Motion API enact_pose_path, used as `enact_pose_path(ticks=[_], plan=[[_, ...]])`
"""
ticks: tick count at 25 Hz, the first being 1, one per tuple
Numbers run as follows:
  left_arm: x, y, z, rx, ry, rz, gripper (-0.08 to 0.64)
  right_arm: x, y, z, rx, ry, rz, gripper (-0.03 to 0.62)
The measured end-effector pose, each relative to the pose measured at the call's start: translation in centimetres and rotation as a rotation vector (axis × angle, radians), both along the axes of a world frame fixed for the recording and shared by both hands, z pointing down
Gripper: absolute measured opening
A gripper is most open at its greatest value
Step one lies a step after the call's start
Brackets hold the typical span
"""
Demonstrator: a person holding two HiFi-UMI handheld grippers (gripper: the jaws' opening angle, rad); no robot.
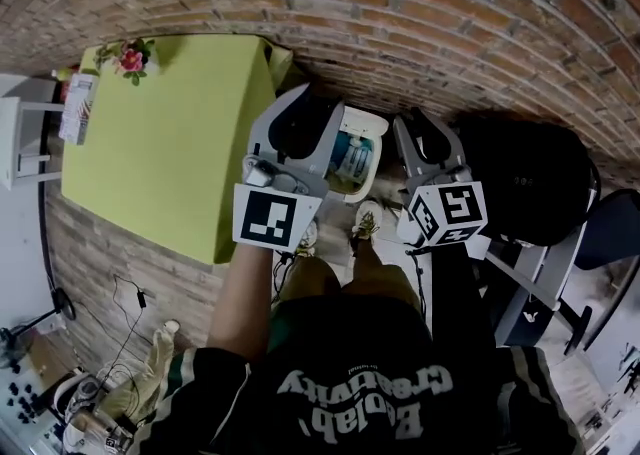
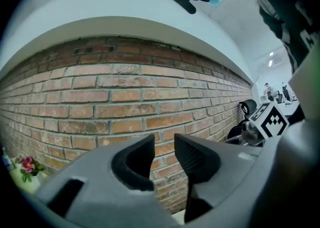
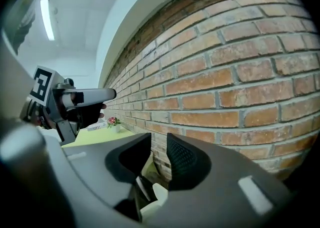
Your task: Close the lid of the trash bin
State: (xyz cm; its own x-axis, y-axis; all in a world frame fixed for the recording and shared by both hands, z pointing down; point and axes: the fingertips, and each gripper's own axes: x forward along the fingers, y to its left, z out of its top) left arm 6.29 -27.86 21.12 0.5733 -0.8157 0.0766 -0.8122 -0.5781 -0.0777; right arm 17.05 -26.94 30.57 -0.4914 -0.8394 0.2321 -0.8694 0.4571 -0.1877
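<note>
A small white trash bin (image 1: pixel 378 133) stands on the floor against the brick wall, its top open and blue stuff showing inside. My left gripper (image 1: pixel 305 103) hangs over the bin's left edge, and my right gripper (image 1: pixel 412 128) is just right of the bin. Both point at the wall. In the left gripper view the left gripper (image 2: pixel 164 142) is open, with only bricks seen through the gap. The right gripper (image 3: pixel 159 142) in its own view is open by a narrow gap and holds nothing; white parts of the bin (image 3: pixel 152 197) show below its jaws.
A table with a green cloth (image 1: pixel 170 133) stands left of the bin, with a small flower pot (image 1: pixel 130 58) at its far corner. A black chair (image 1: pixel 530 178) is close on the right. The brick wall (image 1: pixel 400 13) runs right behind the bin. The person's shoes (image 1: pixel 365 218) are in front of it.
</note>
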Motion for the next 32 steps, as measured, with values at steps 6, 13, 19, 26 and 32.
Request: enact_pose_path(ticks=[6, 13, 19, 26, 32], plan=[[0.2, -1.4, 4.1, -0.048, -0.032, -0.031, 0.112, -0.2, -1.2, 4.5, -0.067, -0.006, -0.064, 0.114], [-0.7, -2.9, 8.2, -0.086, -0.051, -0.066, 0.103, -1.8, -3.2, 10.7, -0.153, 0.018, -0.142, 0.112], [-1.2, -3.9, 11.1, -0.121, -0.045, -0.069, 0.101, -2.6, -5.4, 16.2, -0.231, 0.065, -0.178, 0.113], [-1.8, -4.7, 13.6, -0.143, -0.069, -0.064, 0.101, -3.0, -8.9, 21.2, -0.293, 0.093, -0.188, 0.11], [-2.8, -4.8, 14.7, -0.172, -0.061, -0.076, 0.1, -3.2, -10.5, 25.7, -0.371, 0.141, -0.2, 0.11]])
